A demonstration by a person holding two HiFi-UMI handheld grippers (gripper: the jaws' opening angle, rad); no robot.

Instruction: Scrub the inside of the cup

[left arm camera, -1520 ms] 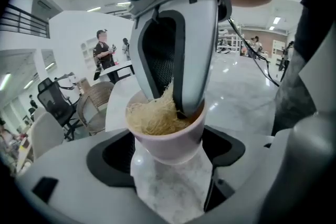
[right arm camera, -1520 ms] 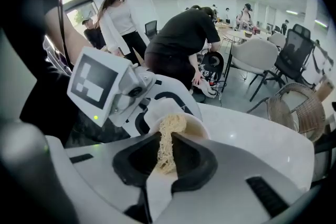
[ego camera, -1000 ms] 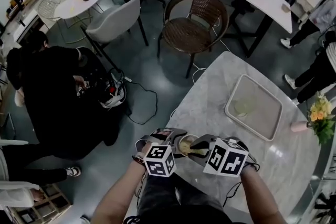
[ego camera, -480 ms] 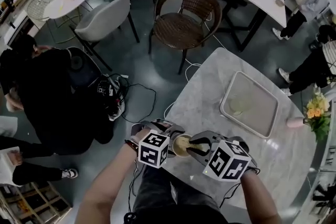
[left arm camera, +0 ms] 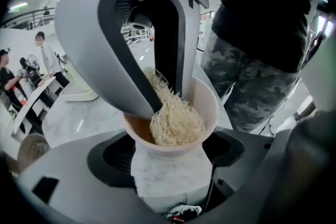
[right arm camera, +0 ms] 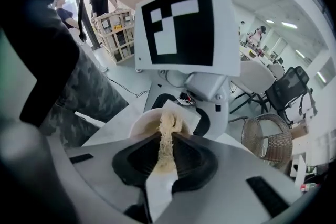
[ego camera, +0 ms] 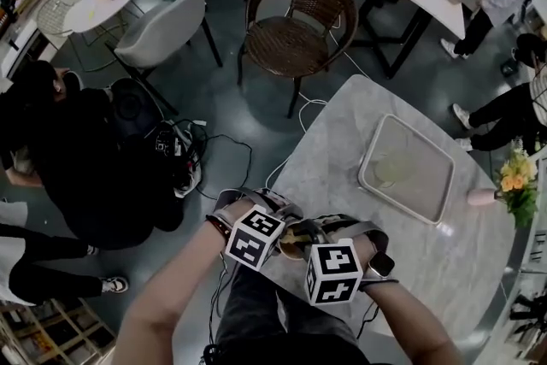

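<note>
A small pale cup [left arm camera: 202,107] sits low at the near edge of the marble table [ego camera: 338,171], between the black pads of my left gripper [left arm camera: 170,153], which is shut on it. A wad of pale straw-like scrubber fibres [left arm camera: 176,120] fills the cup's inside. My right gripper [right arm camera: 165,157] is shut on that scrubber [right arm camera: 167,136] and reaches down into the cup [right arm camera: 143,122] from above. In the head view the two marker cubes crowd together, and the cup [ego camera: 288,244] barely shows between the left gripper [ego camera: 275,228] and the right gripper [ego camera: 301,240].
A pale square tray [ego camera: 427,192] lies further out on the table, with yellow flowers [ego camera: 515,180] at its right edge. A wicker chair [ego camera: 299,30] stands beyond the table. A person in black [ego camera: 68,158] crouches on the floor at left by cables.
My right gripper has swung left and nearer to me, so its cube now sits close under the left one. The scrubber stays in the cup, and the left gripper has kept its hold.
</note>
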